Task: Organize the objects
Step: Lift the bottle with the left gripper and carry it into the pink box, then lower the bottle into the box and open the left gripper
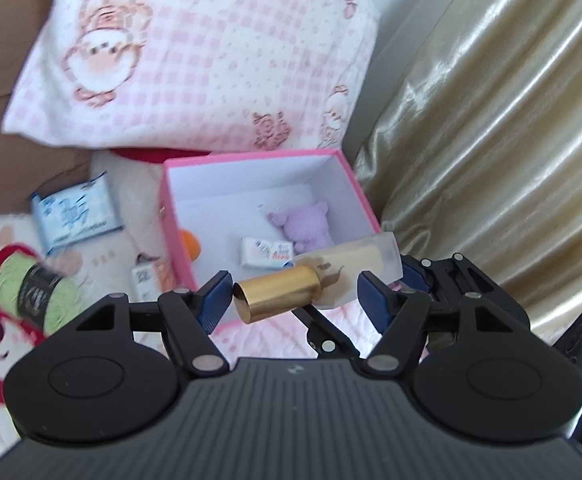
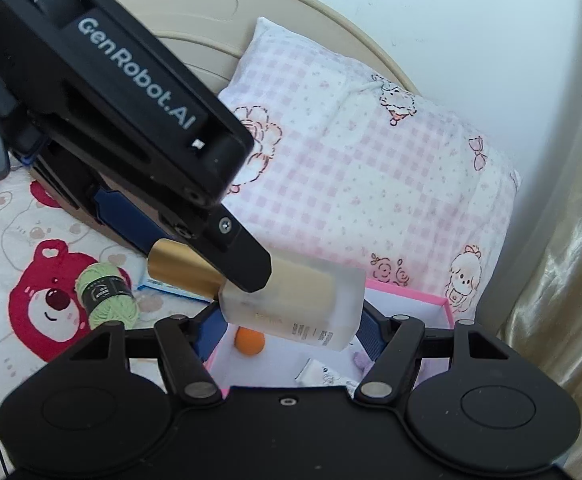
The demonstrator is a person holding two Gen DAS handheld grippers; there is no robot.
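1. Our left gripper pinches the bottle's gold cap at lower centre.
2. Our right gripper clamps its frosted body.
3. We hold it over the pink box's near edge.
4. Yarn lies lower left, clear of the box.

The left gripper and right gripper both angle downward, jaws partly apart. In the right wrist view, the left gripper reaches in from 10 o'clock.
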